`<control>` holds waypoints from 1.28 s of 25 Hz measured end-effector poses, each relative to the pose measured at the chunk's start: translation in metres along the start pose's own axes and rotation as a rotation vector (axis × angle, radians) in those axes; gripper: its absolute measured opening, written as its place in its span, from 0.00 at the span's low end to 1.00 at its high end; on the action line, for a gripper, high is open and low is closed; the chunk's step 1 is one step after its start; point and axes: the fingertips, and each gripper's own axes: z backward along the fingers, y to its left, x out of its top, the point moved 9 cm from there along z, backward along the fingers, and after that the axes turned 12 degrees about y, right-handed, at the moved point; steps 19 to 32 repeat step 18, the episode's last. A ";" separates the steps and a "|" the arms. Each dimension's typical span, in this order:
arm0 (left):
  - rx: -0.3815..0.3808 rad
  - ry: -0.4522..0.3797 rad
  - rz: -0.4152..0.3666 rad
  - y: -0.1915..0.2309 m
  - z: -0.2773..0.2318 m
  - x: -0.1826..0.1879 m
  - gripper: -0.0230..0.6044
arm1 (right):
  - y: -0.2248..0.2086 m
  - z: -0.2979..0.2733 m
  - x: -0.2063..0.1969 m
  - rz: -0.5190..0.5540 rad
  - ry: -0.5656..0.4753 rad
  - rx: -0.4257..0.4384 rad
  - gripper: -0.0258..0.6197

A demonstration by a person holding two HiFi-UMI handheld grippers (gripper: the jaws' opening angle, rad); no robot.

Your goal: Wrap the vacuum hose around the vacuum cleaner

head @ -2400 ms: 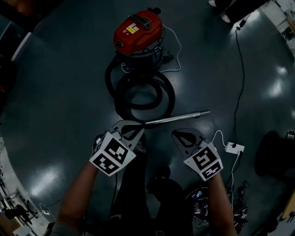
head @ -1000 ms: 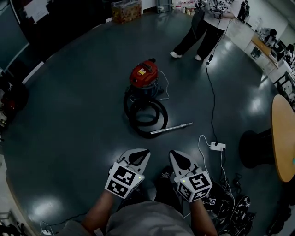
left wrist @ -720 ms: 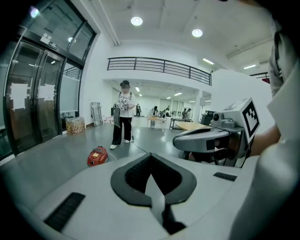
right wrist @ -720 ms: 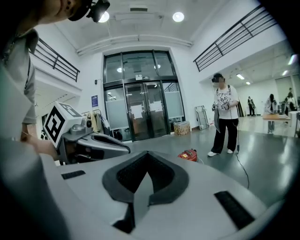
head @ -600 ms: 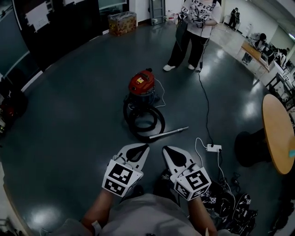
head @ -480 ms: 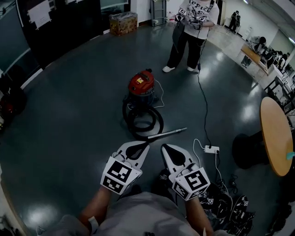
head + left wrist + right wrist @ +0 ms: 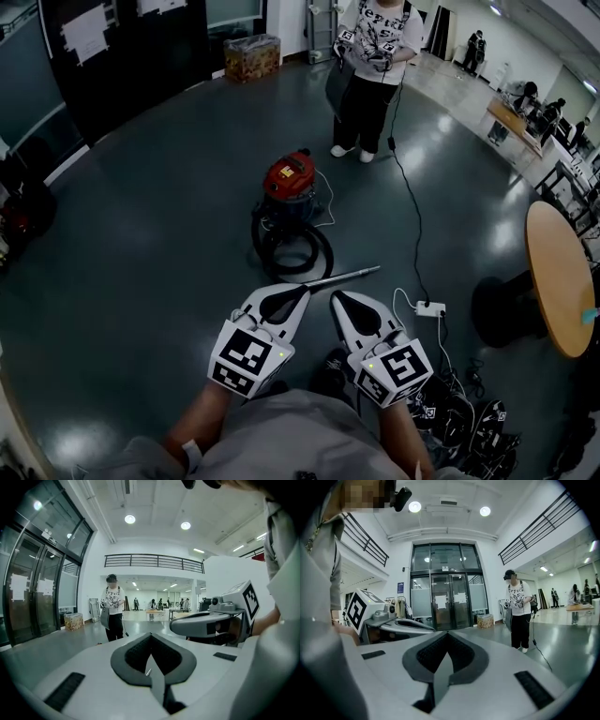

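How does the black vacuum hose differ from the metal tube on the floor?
The hose is black, the metal tube silver. The hose lies coiled in loops against the red vacuum cleaner; the tube lies straight, pointing away to the right. Both rest on the floor, and they seem joined end to end.
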 end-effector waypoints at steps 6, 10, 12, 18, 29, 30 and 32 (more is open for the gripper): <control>0.028 0.003 -0.022 0.001 0.012 0.001 0.05 | 0.009 0.002 0.006 0.023 -0.017 0.007 0.05; 0.030 -0.005 -0.027 0.004 0.017 0.005 0.05 | 0.013 0.001 0.010 0.031 -0.019 0.011 0.05; 0.029 -0.004 -0.029 0.004 0.018 0.005 0.05 | 0.014 0.000 0.010 0.023 -0.020 0.009 0.05; 0.032 -0.001 -0.032 0.004 0.018 0.001 0.05 | 0.014 0.001 0.009 0.041 -0.019 0.012 0.05; 0.032 -0.001 -0.032 0.004 0.018 0.001 0.05 | 0.014 0.001 0.009 0.041 -0.019 0.012 0.05; 0.032 -0.001 -0.032 0.004 0.018 0.001 0.05 | 0.014 0.001 0.009 0.041 -0.019 0.012 0.05; 0.032 -0.001 -0.032 0.004 0.018 0.001 0.05 | 0.014 0.001 0.009 0.041 -0.019 0.012 0.05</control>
